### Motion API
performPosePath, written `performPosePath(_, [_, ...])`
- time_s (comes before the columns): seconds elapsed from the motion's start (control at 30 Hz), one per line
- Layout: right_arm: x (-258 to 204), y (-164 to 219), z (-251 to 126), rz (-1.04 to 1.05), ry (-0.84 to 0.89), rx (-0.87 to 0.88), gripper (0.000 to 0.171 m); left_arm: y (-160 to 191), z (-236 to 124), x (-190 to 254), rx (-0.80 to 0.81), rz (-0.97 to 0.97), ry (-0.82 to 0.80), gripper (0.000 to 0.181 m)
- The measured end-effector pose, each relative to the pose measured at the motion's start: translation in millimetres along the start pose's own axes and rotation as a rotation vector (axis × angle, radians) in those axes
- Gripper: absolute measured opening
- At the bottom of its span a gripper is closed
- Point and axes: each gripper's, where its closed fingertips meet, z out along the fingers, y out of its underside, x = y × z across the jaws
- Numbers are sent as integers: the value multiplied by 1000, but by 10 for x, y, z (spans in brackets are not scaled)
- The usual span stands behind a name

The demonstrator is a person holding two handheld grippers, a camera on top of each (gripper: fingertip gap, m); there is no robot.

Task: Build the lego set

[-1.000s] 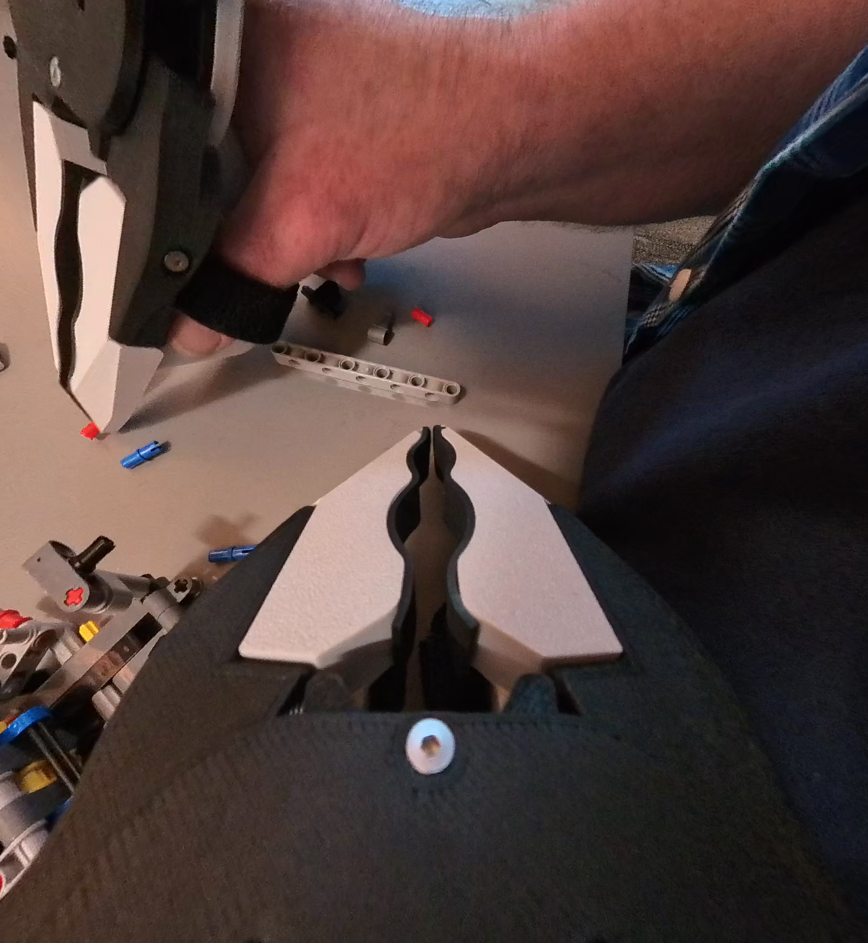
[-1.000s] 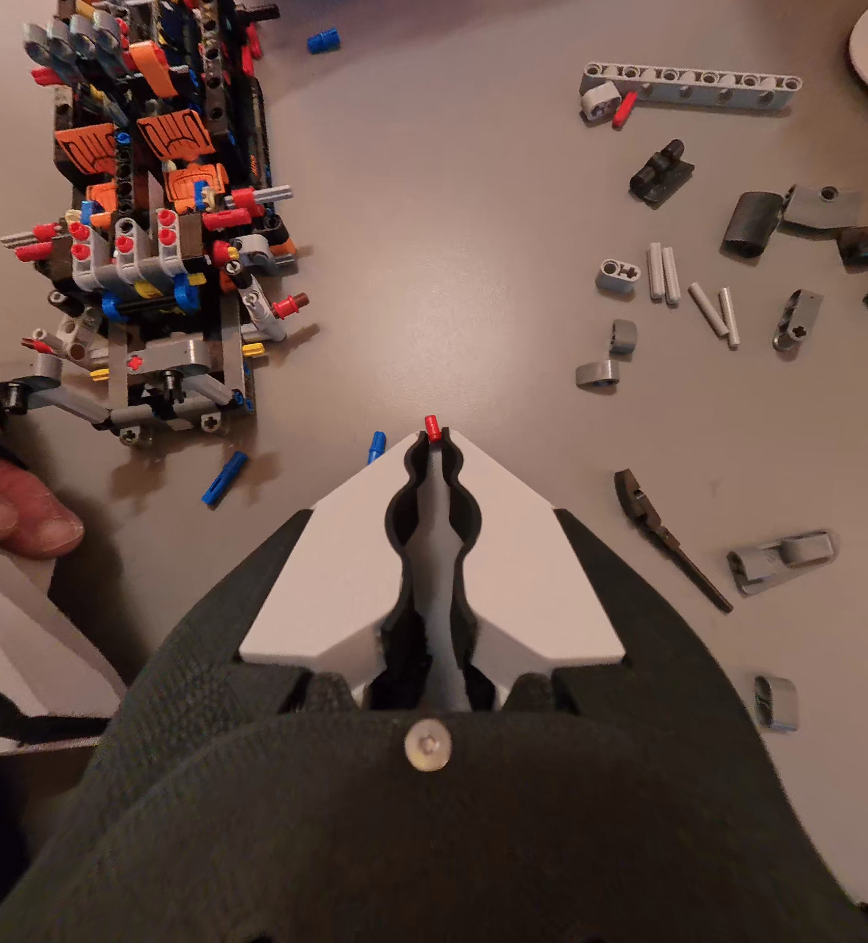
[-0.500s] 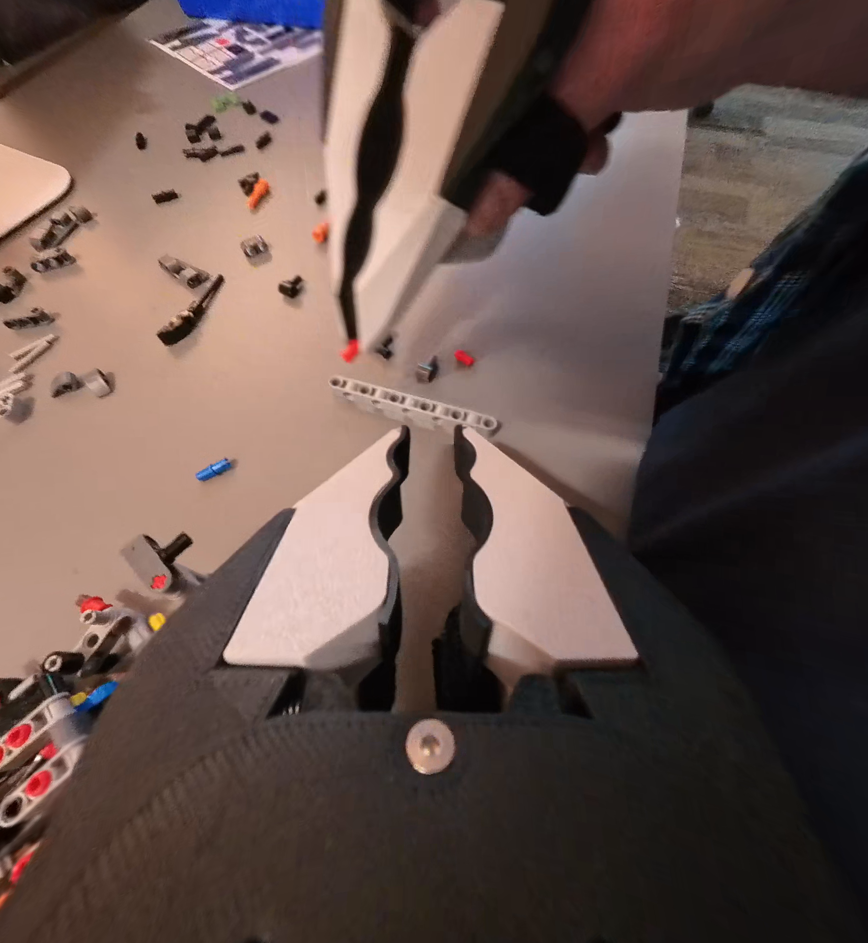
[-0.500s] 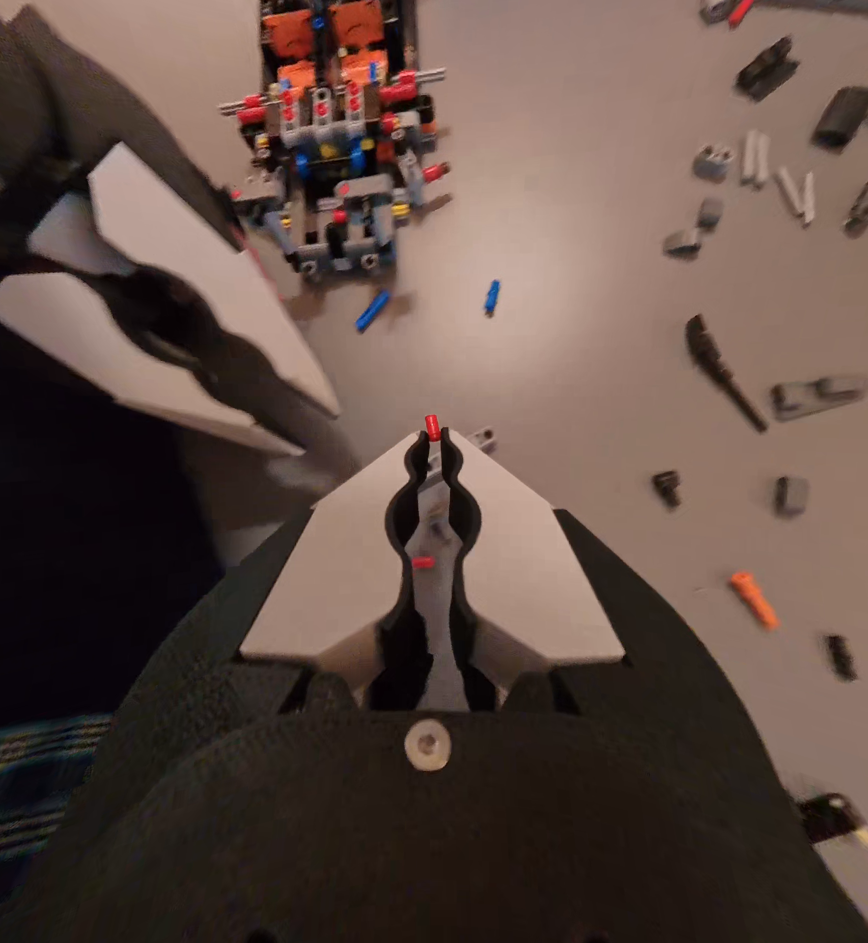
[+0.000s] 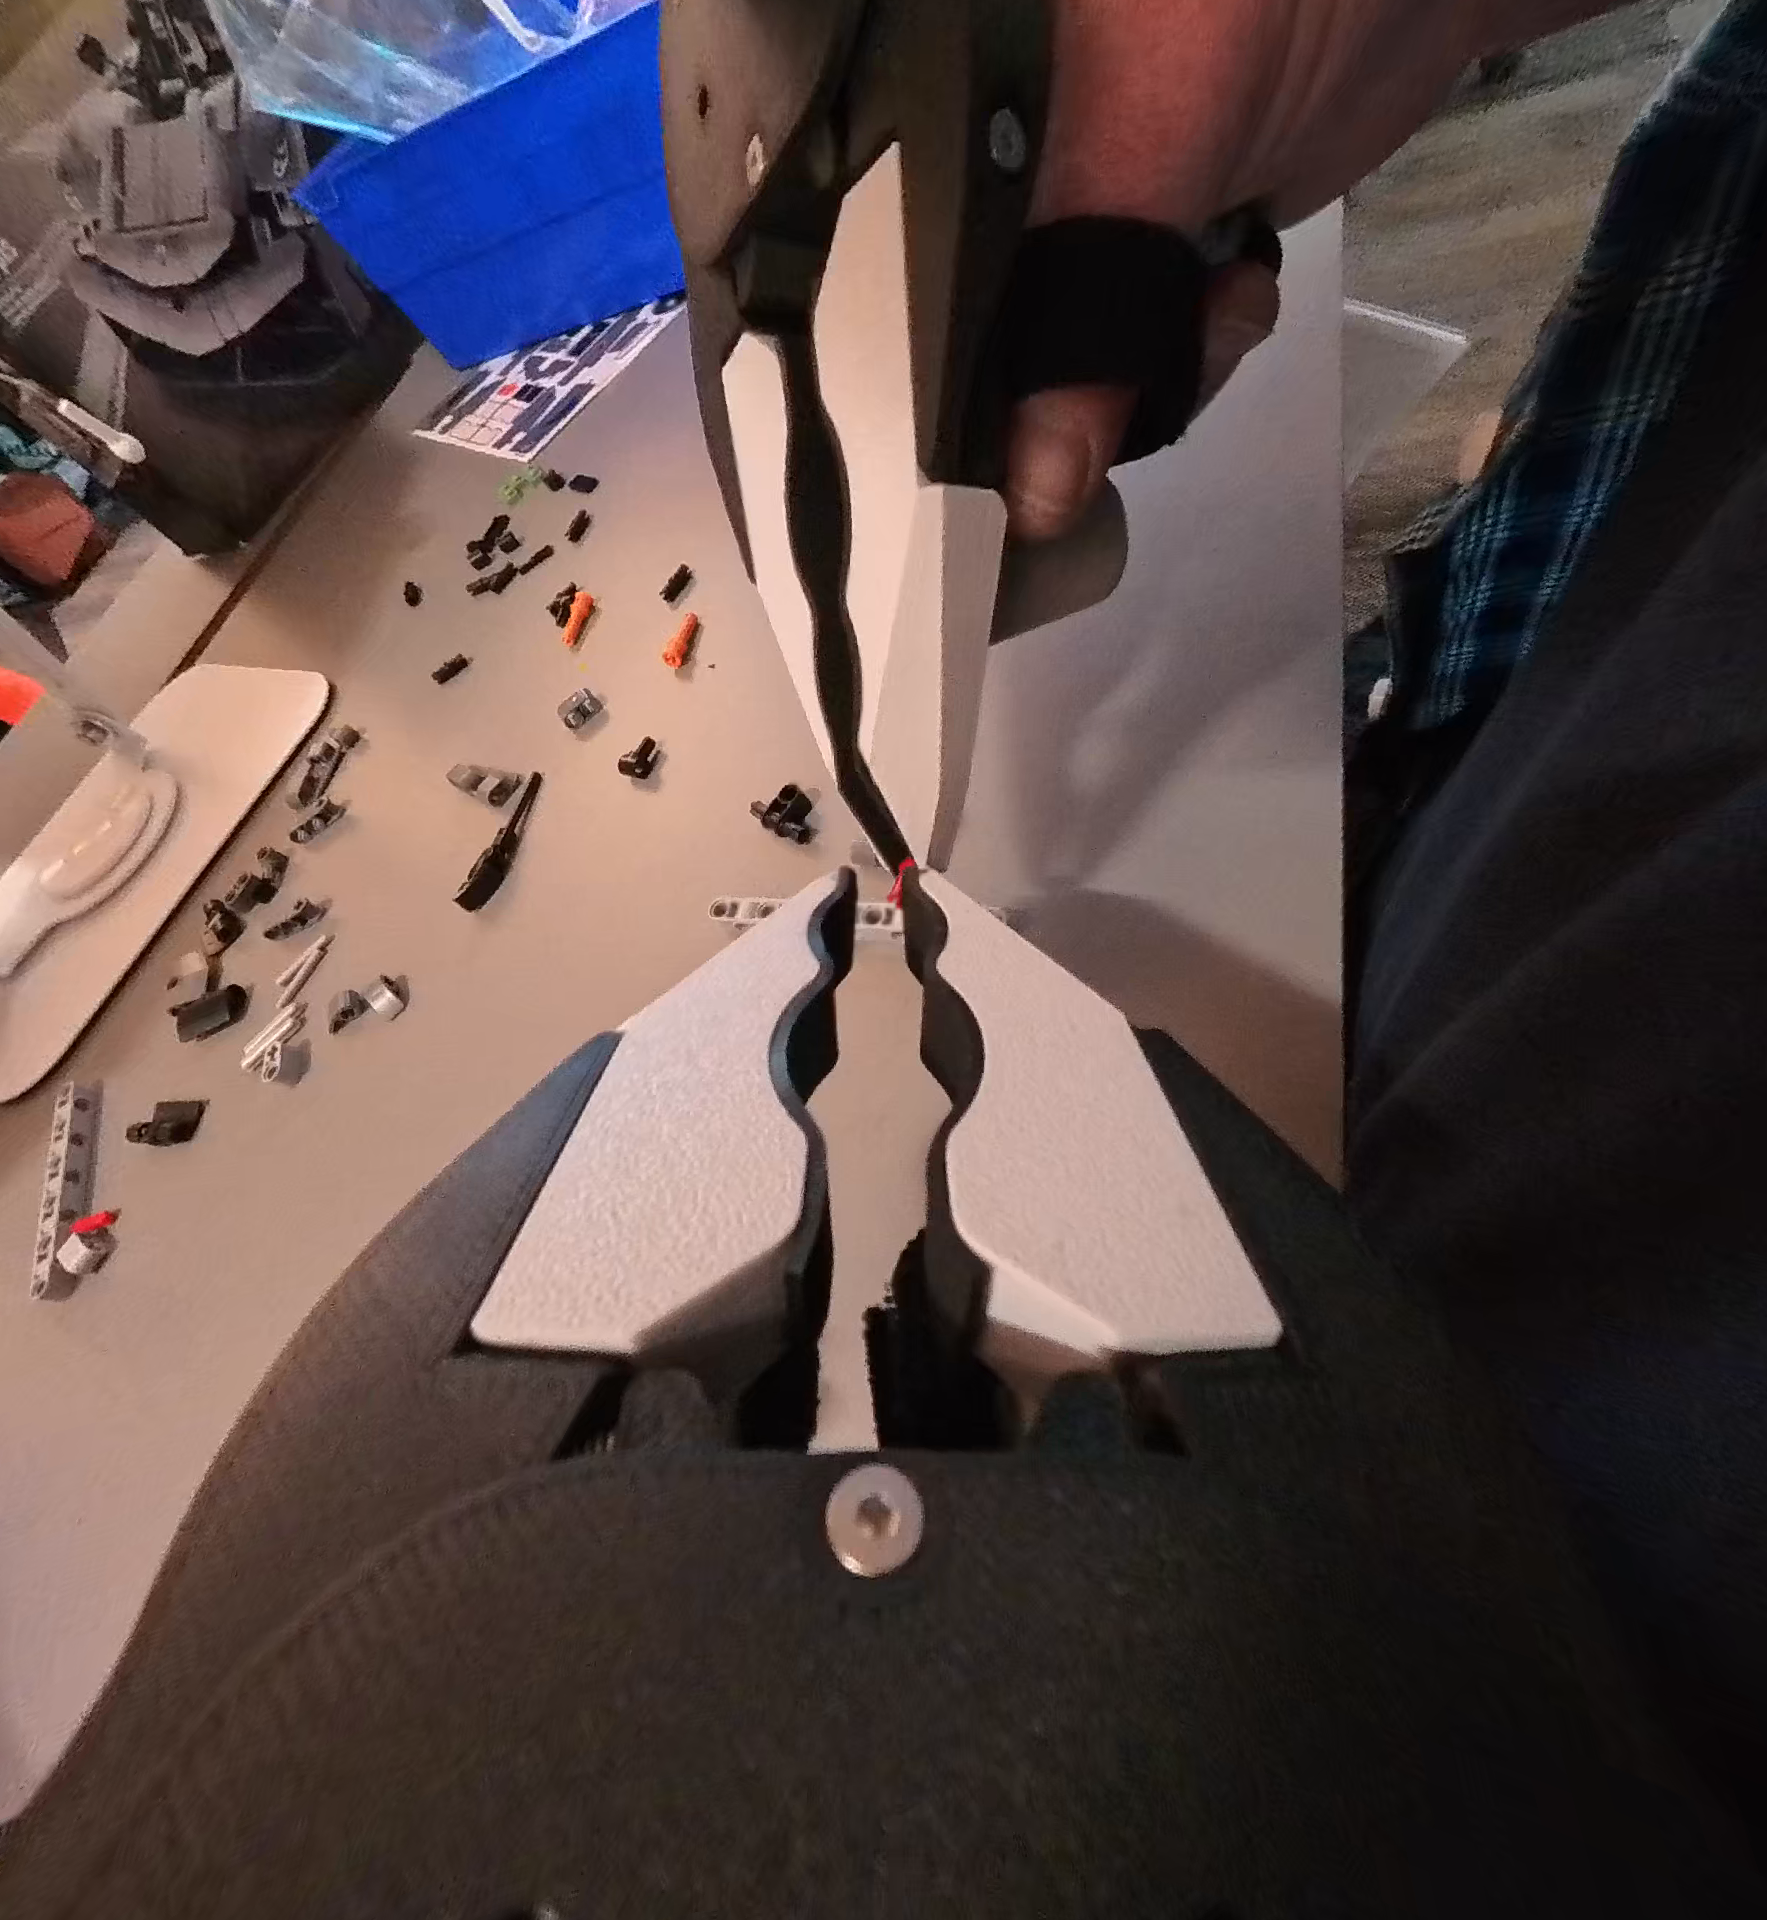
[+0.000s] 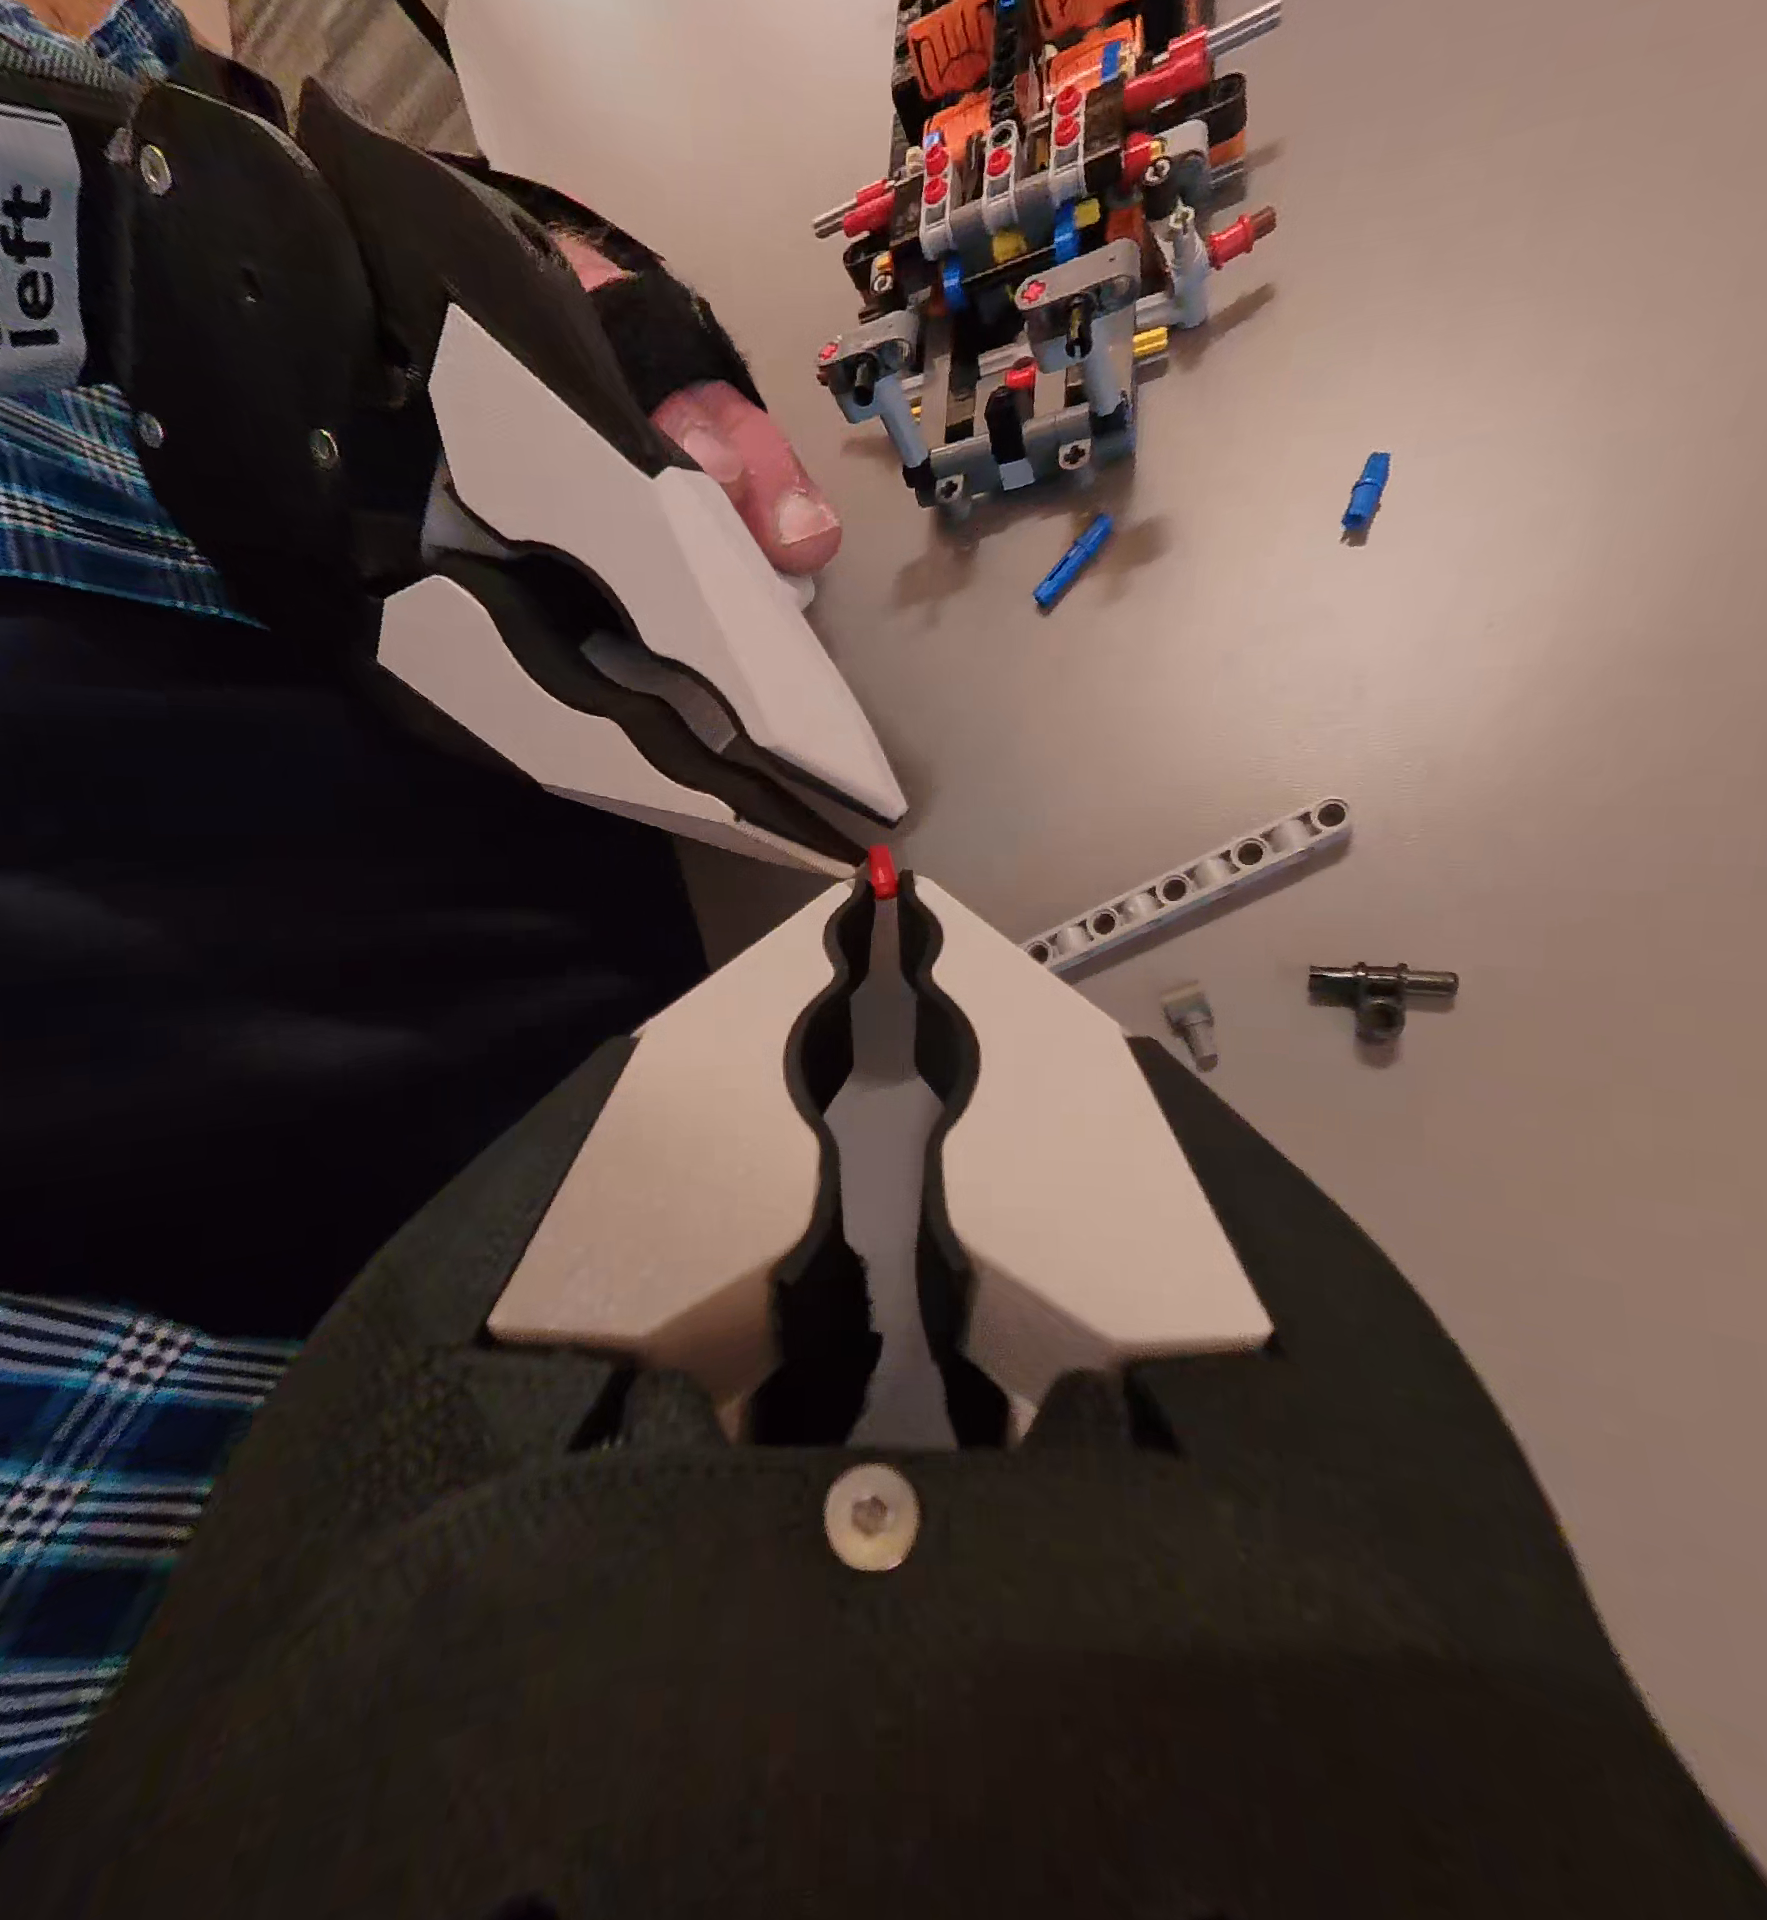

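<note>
My right gripper [image 6: 880,896] is shut on a small red pin [image 6: 880,871] that sticks out past its tips. My left gripper [image 5: 881,894] is open with a narrow gap and empty. The two grippers meet tip to tip above the table's near edge. In the left wrist view the right gripper [image 5: 894,864] comes down from above, and the red pin [image 5: 898,886] sits by my left gripper's right fingertip. In the right wrist view the left gripper [image 6: 874,836] reaches in from the upper left. The part-built lego model [image 6: 1035,260] stands farther back on the table.
A long grey beam [image 6: 1191,883], a dark connector [image 6: 1378,987], a small grey pin [image 6: 1193,1023] and two blue pins [image 6: 1071,558] lie near the model. Farther left are scattered small parts [image 5: 505,831], a white pad [image 5: 120,862], a blue bin [image 5: 505,239] and the set's box [image 5: 162,291]. The person's body is close by.
My left gripper went from shut to open. Both grippers swung toward each other, and the right one carried the red pin up from the table to the left gripper's tips.
</note>
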Motion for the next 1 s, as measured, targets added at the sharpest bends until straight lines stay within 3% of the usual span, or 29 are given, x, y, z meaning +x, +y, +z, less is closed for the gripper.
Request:
performPosePath(0.43, [-10,9,11,38,-61,11,3,47,17,72,-11,74,22,4])
performPosePath(0.83, [-55,-243,-123,182,-164,323,3,-108,-85,-77,143,-248,96,3])
performPosePath(1.0, [-49,-216,-124,178,-147,330,2,-103,-69,-54,147,-278,113,3])
